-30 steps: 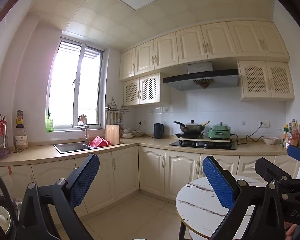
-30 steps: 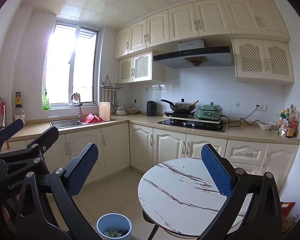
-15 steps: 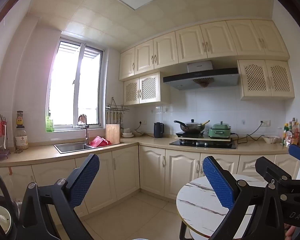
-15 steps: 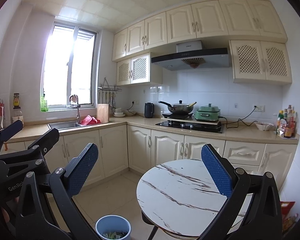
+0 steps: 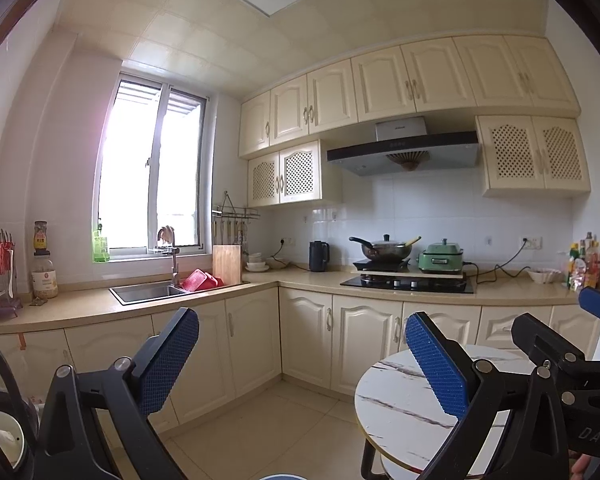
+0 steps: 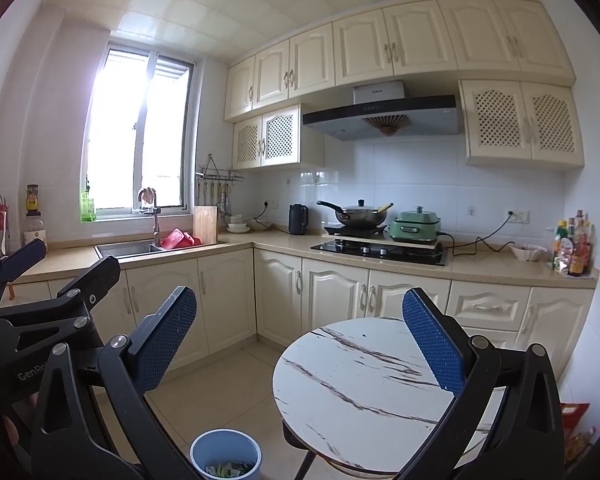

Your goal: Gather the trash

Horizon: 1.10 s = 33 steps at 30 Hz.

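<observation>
Bin [image 6: 225, 456] is sitting low between both spread, empty grippers — right gripper [image 6: 300, 344] looking nearer than left gripper [image 5: 302, 354], no loose trash showing.

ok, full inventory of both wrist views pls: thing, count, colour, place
round table: 1, white marble pattern, bare top, floor front right
bin: 1, blue-grey, scraps inside, floor left of table
sink: 1, steel, counter under window
red basket: 1, red, right edge of sink
cutting board: 1, wood, upright beside sink
kettle: 1, black, counter corner
wok: 1, dark, lidded, on hob
electric pot: 1, green, right of wok
condiment bottles: several, mixed, counter far right
left gripper: 1, black, blue pads, open, empty
right gripper: 1, black, blue pads, open, empty
</observation>
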### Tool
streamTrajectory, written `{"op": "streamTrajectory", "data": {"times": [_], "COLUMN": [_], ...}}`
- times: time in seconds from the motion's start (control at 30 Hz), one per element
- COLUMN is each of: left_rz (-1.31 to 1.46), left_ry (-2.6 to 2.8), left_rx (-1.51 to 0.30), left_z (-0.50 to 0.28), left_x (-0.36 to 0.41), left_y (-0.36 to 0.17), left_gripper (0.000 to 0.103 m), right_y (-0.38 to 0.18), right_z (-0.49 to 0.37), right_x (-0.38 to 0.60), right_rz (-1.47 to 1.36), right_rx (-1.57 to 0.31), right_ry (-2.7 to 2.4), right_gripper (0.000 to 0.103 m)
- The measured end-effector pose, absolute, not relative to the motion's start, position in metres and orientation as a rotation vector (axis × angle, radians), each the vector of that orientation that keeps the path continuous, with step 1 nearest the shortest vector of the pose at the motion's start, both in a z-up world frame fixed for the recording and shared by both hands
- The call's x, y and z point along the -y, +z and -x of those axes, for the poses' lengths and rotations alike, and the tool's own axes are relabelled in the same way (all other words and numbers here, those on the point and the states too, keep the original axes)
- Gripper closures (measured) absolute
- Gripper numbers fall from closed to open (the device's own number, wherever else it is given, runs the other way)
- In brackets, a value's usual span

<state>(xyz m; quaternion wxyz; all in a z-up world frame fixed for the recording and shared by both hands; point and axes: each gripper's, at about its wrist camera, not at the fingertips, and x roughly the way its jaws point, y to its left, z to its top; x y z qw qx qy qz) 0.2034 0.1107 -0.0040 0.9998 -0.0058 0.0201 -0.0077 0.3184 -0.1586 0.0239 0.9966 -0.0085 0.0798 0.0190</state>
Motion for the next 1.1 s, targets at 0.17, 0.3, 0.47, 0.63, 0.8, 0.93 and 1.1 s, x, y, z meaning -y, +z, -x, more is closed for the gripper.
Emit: {"op": "streamTrajectory", "data": {"times": [0.17, 0.3, 0.47, 0.63, 0.8, 0.93, 1.1], "left_rz": [0.01, 0.01, 0.008, 0.007, 0.006, 0.005, 0.005], "left_ry": [-0.017, -0.022, -0.025, -0.027, -0.028, -0.031, -0.032], "left_rx": [-0.038, -0.039, -0.038, -0.038, -0.037, -0.038, -0.037], "left_z": [-0.207, -0.214, -0.221, -0.224, -0.227, -0.231, -0.231], "left_x": [-0.113, -0.119, -0.126, -0.129, -0.134, -0.138, -0.139], "left_y": [0.0, 0.004, 0.008, 0.009, 0.01, 0.011, 0.012], "left_gripper": [0.001, 0.001, 0.001, 0.001, 0.001, 0.001, 0.001], "right_y": [0.025, 0.025, 0.025, 0.025, 0.025, 0.025, 0.024], "right_z": [-0.319, -0.321, -0.322, -0.322, -0.322, -0.322, -0.323], "right_x": [0.158, 0.158, 0.158, 0.158, 0.158, 0.158, 0.158], "right_rz": [0.017, 0.018, 0.018, 0.019, 0.019, 0.019, 0.02], "right_rx": [-0.16, -0.161, -0.16, -0.161, -0.159, -0.16, -0.158], "right_ry": [0.037, 0.036, 0.035, 0.035, 0.035, 0.036, 0.034], "right_gripper": [0.0, 0.0, 0.0, 0.0, 0.0, 0.0, 0.0]}}
